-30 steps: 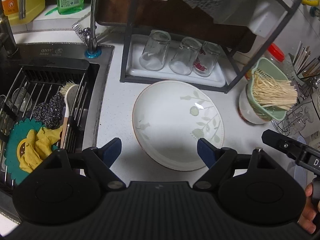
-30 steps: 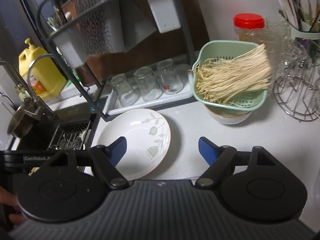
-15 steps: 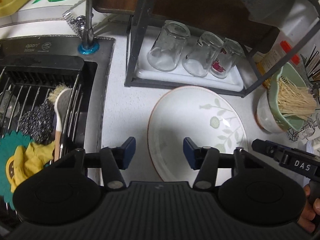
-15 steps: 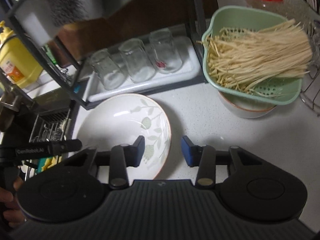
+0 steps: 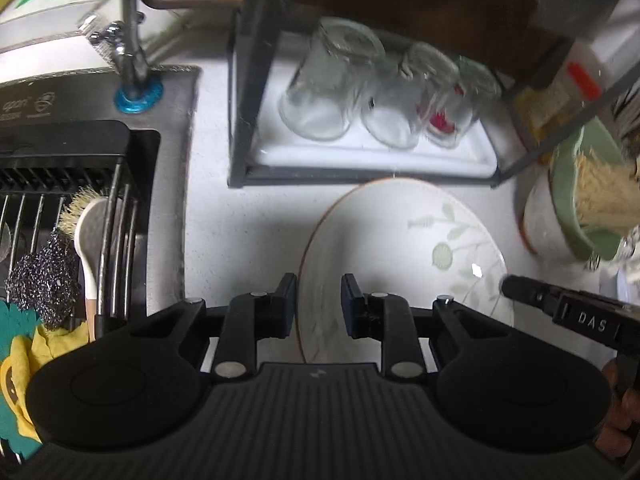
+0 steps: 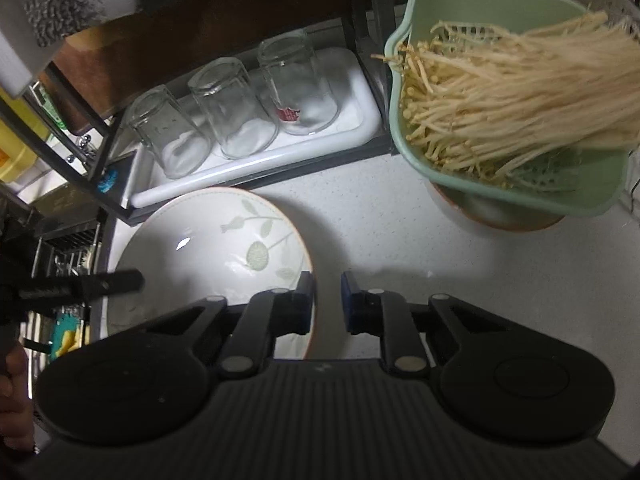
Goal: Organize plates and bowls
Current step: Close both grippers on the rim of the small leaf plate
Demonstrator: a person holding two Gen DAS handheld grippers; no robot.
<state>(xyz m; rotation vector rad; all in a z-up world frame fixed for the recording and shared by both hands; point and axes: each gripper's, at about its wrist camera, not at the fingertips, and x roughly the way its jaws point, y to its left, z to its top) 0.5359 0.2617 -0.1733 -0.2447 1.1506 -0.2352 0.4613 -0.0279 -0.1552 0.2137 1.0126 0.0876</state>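
Countertop [image 5: 240, 240] of speckled white stone is occupied by a round white ceramic plate with a leaf print [image 5: 400, 248], laid flat before the black wire rack [image 5: 244, 120]; no long axis is shown. Its left rim is straddled by the closing left gripper [image 5: 318, 304], its right rim by the closing right gripper [image 6: 327, 302]; contact cannot be told.

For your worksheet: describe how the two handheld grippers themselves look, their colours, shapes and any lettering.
Both the left gripper and the right gripper are matte black, with ribbed bodies, rounded housings, silver pivot pins and blue-padded fingers. White lettering "DAS" marks the right one's side.
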